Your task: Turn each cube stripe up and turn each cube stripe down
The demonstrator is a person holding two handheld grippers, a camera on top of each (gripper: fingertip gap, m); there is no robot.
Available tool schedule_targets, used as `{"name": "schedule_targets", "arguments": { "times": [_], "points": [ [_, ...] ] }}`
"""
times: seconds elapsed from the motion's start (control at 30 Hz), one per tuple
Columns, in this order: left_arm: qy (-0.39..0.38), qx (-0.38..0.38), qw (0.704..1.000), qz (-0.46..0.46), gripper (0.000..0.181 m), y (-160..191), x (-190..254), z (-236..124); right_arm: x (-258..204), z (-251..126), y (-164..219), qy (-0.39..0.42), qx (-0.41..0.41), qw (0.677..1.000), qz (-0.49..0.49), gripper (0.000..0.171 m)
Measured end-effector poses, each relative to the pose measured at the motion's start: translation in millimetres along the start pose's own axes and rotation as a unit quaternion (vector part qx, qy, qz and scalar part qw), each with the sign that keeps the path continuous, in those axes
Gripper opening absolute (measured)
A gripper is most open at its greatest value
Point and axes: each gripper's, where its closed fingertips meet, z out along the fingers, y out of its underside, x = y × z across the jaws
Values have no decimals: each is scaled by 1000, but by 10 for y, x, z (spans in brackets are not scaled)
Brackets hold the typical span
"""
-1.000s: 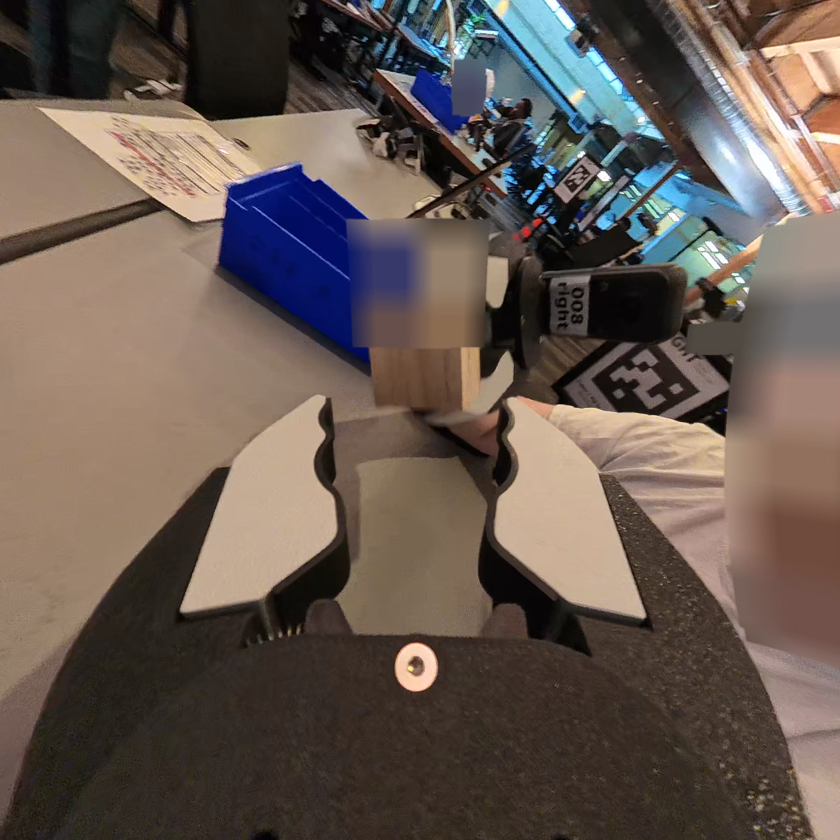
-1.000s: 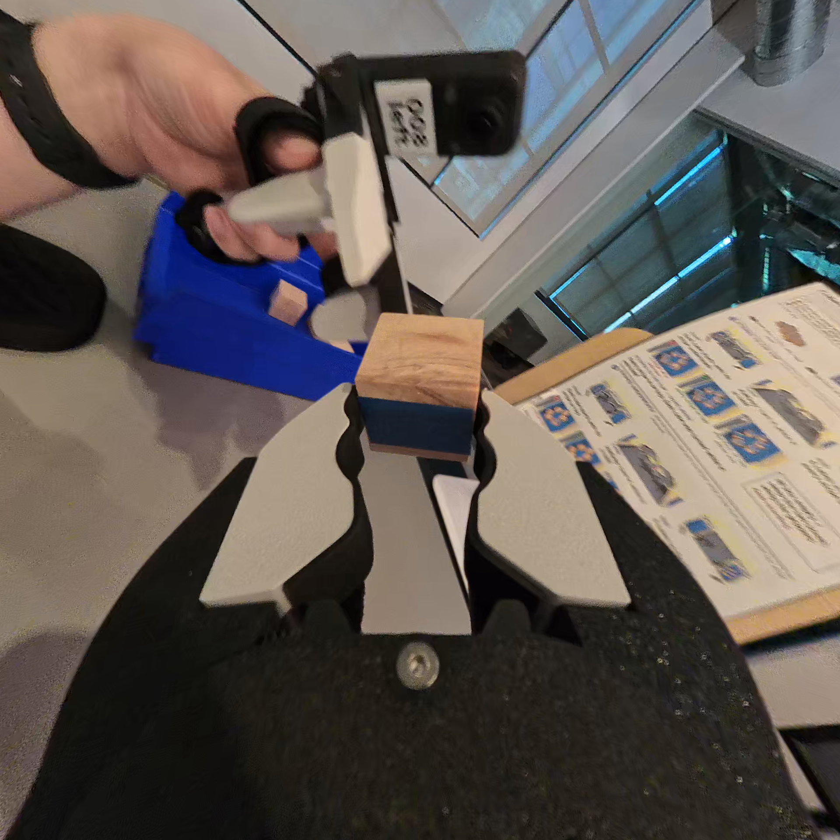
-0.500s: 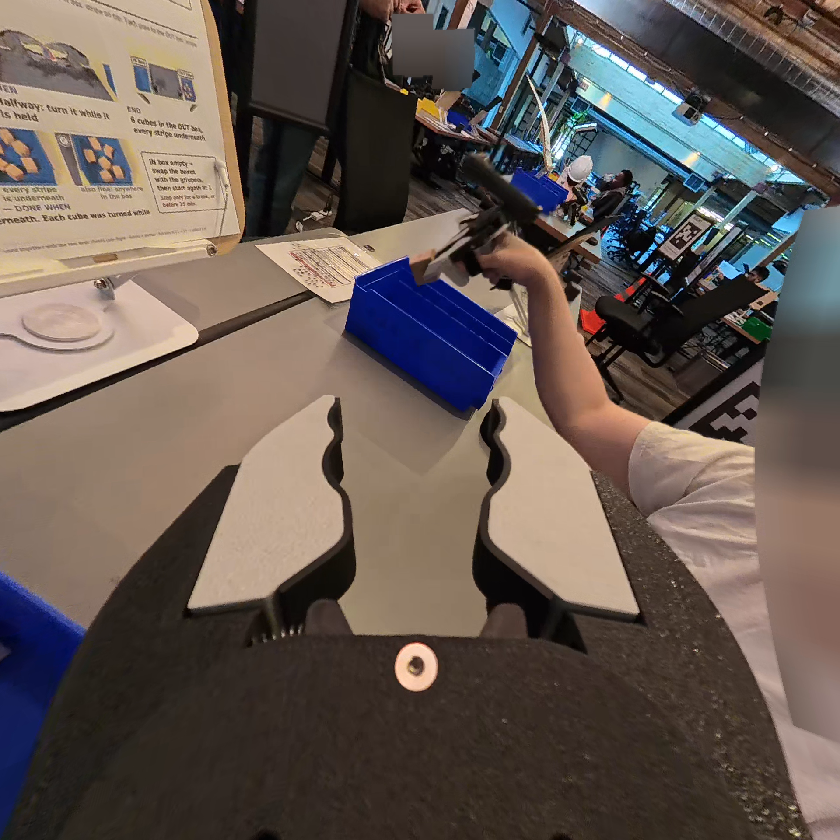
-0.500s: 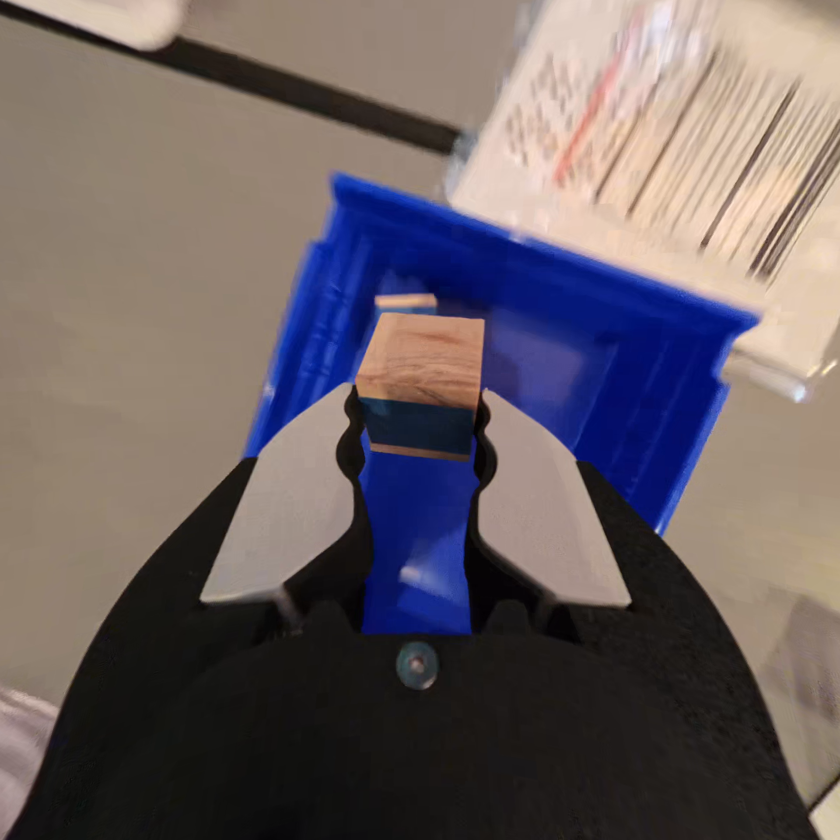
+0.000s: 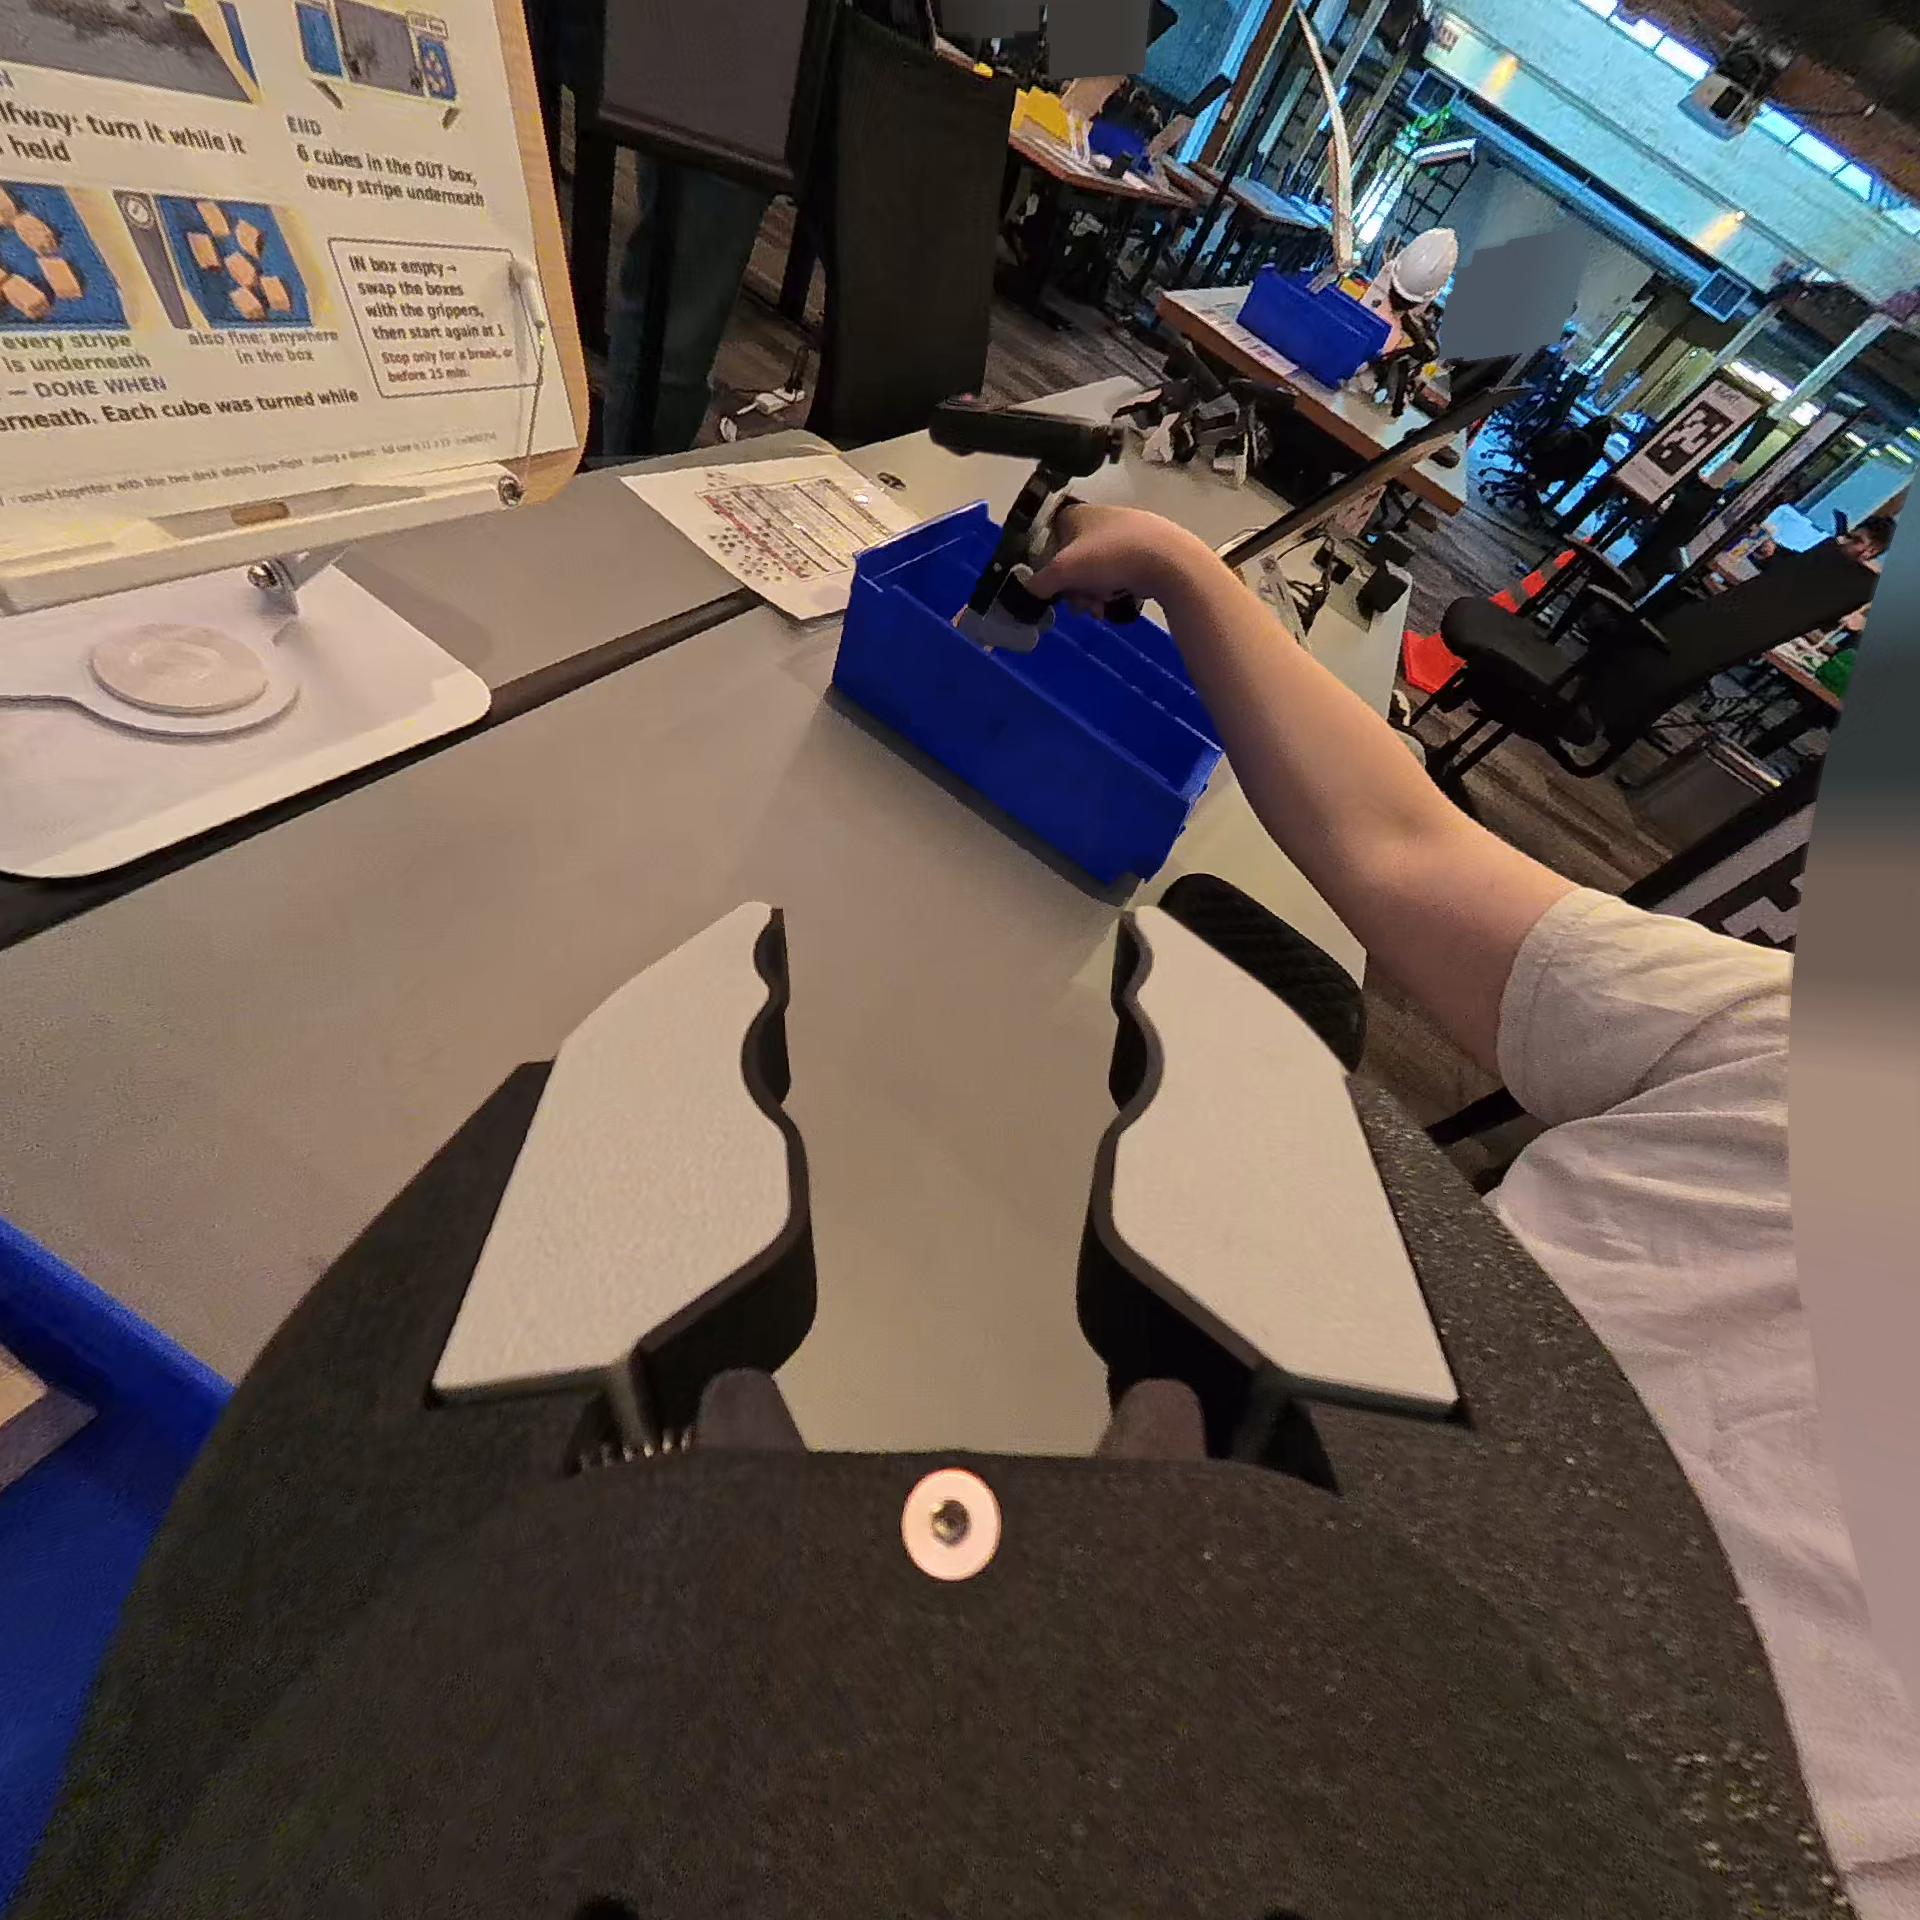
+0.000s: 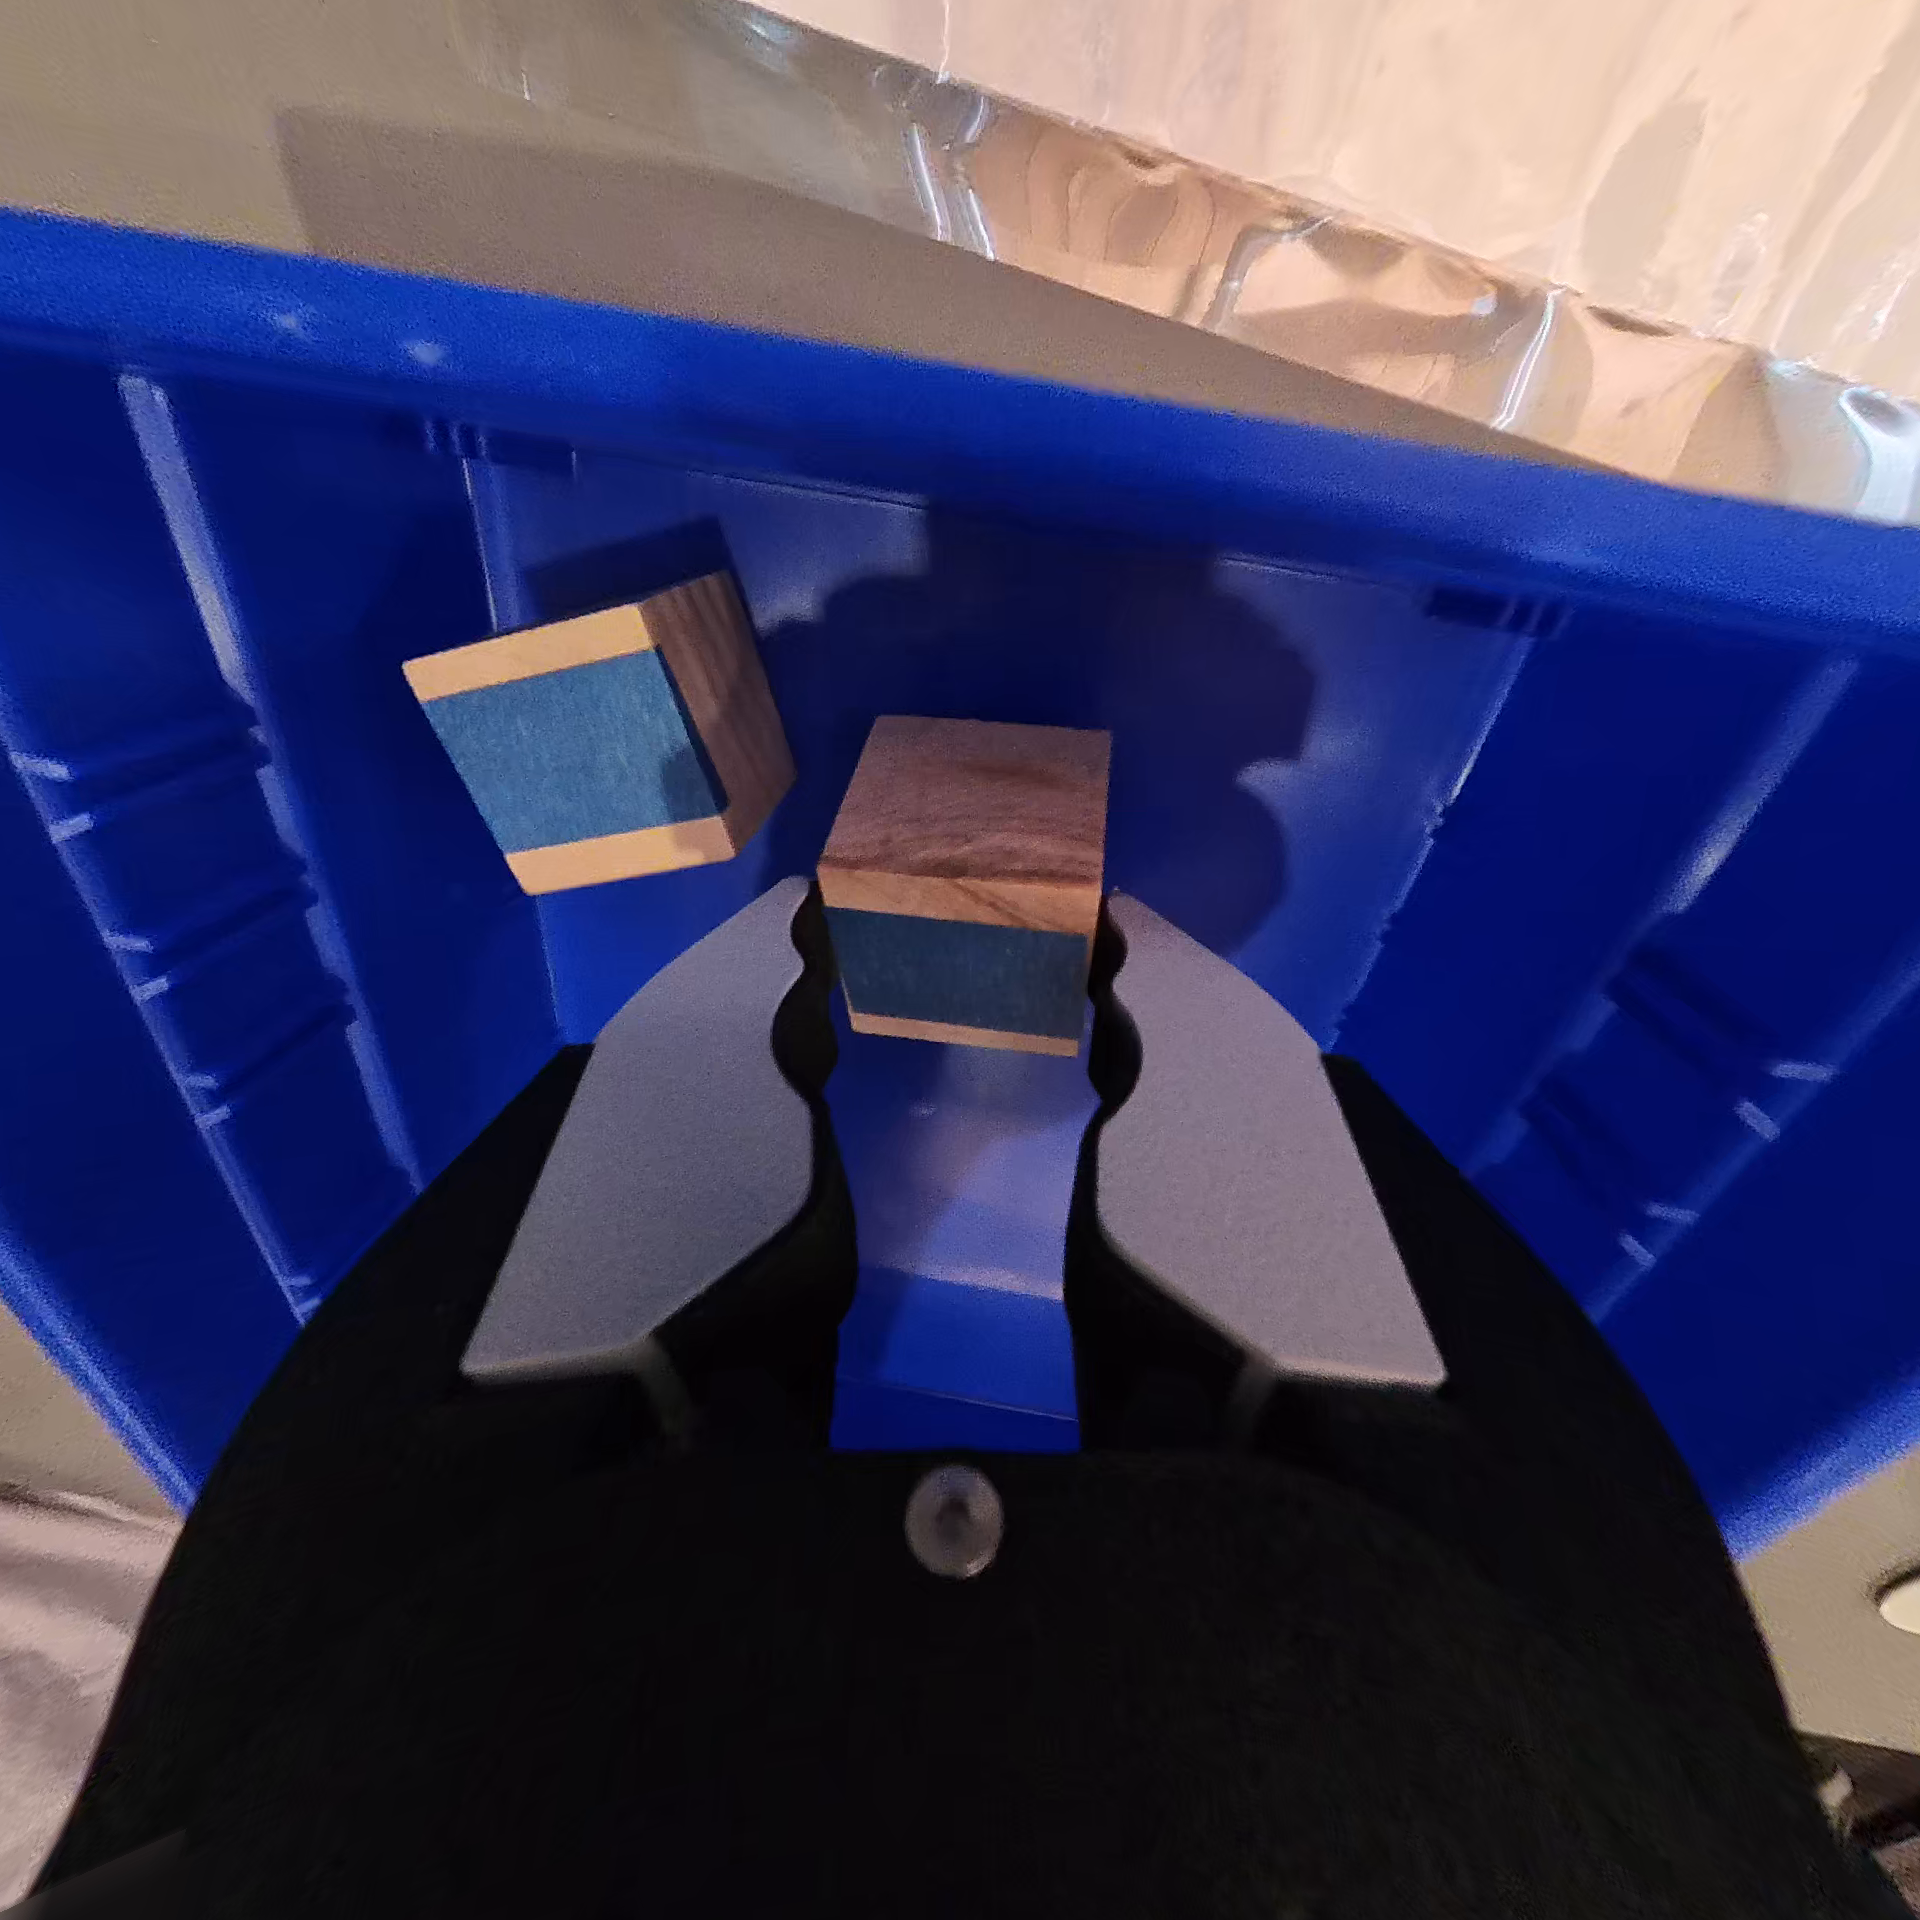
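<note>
My right gripper (image 6: 956, 914) is shut on a wooden cube (image 6: 966, 821) and holds it low inside a blue bin (image 6: 1039, 436). The cube's blue stripe (image 6: 961, 971) faces my camera. A second cube (image 6: 603, 748) lies on the bin floor just to the left, its striped face also towards the camera. In the left wrist view the right gripper (image 5: 1003, 618) reaches down into that bin (image 5: 1039, 748). My left gripper (image 5: 951, 925) is open and empty above the grey table (image 5: 520, 883), well short of the bin.
An instruction board (image 5: 260, 239) on a white stand (image 5: 208, 707) is at the back left. A printed sheet (image 5: 790, 520) lies behind the bin. The corner of another blue bin (image 5: 73, 1392) shows at the lower left. The person's arm (image 5: 1351, 810) crosses the right side.
My right gripper has come down from above the bin into it, with the cube still held. My left gripper stays open and has drawn slightly back from the bin.
</note>
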Motion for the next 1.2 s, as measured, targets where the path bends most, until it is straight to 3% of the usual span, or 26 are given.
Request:
{"name": "schedule_targets", "arguments": {
  "times": [0.3, 0.53, 0.63, 0.83, 0.97, 1.2],
  "points": [
    [-13, -2, 1000, -4, 59, 14, -78, -43, -2, 42, -92, -21, 31, 999, 22, 47],
    [-148, 1, 989, -13, 60, 64, -561, -515, -243, -649, -135, -18, 177, 984, -20, 60],
    [-265, -55, 962, -32, 59, 325, -963, -870, -688, -1184, -64, -37, 289, 954, -70, 58],
    [-433, -216, 863, -147, 53, 1142, -1671, -1506, -1755, -1973, 327, -72, 423, 880, -204, 57],
    [-467, -248, 831, -171, 53, 1349, -2013, -1583, -2115, -2075, 466, -93, 457, 851, -241, 56],
    [-517, -339, 783, -73, 47, 1527, -2535, -1527, -2172, -1862, 496, -72, 415, 861, -286, 57]
  ]
}}
